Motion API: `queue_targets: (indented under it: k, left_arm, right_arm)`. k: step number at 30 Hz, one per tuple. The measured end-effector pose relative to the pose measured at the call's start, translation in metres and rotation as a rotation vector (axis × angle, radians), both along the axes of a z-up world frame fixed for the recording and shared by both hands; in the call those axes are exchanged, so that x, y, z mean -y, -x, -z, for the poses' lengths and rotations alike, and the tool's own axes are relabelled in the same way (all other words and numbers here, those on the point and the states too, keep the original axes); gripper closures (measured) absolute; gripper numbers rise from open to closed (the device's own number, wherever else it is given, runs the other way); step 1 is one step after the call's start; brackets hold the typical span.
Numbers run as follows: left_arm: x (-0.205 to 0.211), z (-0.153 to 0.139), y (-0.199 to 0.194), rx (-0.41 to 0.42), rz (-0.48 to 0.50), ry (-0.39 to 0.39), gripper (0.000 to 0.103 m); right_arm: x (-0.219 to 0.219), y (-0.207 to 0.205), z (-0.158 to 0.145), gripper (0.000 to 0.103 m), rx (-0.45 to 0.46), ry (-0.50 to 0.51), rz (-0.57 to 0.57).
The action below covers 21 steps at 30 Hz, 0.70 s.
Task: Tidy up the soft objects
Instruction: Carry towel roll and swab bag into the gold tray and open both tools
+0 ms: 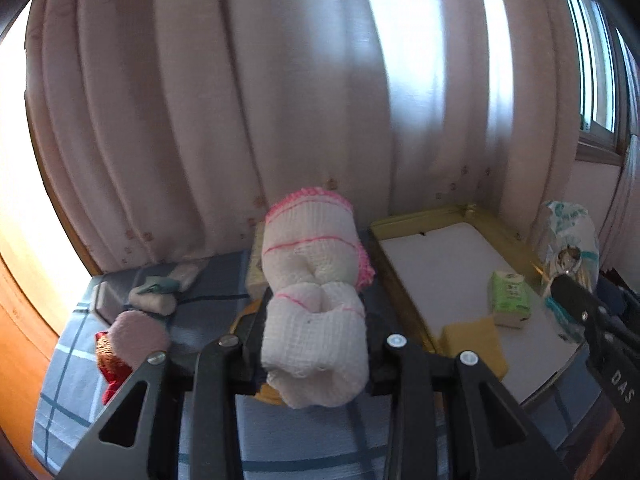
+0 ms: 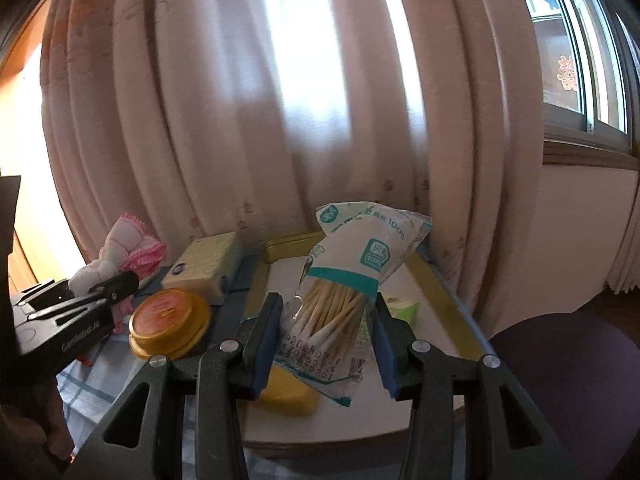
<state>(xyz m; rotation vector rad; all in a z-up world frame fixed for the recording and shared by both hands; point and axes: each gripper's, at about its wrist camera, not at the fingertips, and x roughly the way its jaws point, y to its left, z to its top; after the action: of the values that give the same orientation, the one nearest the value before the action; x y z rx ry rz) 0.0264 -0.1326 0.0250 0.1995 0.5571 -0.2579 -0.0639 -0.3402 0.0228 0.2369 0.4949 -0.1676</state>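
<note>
The rolled cloth [image 1: 316, 304] sits between the fingers of the left gripper [image 1: 316, 340], above the checked tablecloth [image 1: 280, 436]. To its right lies the tray [image 1: 460, 212], with a tissue pack [image 1: 509, 299] and a sponge [image 1: 474, 344] in it. The bag of cotton swabs [image 2: 340, 304] stands between the fingers of the right gripper [image 2: 326, 344], over the tray. Left of the tray lie a round tin [image 2: 170, 322] and, behind it, a box [image 2: 206, 266]. The curtain [image 1: 280, 100] hangs behind everything.

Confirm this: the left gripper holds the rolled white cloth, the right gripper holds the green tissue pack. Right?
Not quite. The right gripper holds the bag of cotton swabs, as the right wrist view shows; the green tissue pack lies in the tray. The left gripper holds the cloth.
</note>
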Motion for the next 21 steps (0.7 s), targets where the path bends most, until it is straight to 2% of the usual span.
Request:
queue_targets:
  k: [10, 21]
  left_arm:
    - [0.055, 0.008, -0.013, -0.038, 0.074, 0.005, 0.070]
    - [0.097, 0.032, -0.044, -0.138, 0.079, 0.015, 0.070]
  right_arm:
    - [0.047, -0.022, 0.004, 0.057, -0.048, 0.031, 0.043]
    - [0.071, -0.064, 0.016, 0.057, -0.148, 0.021, -0.013]
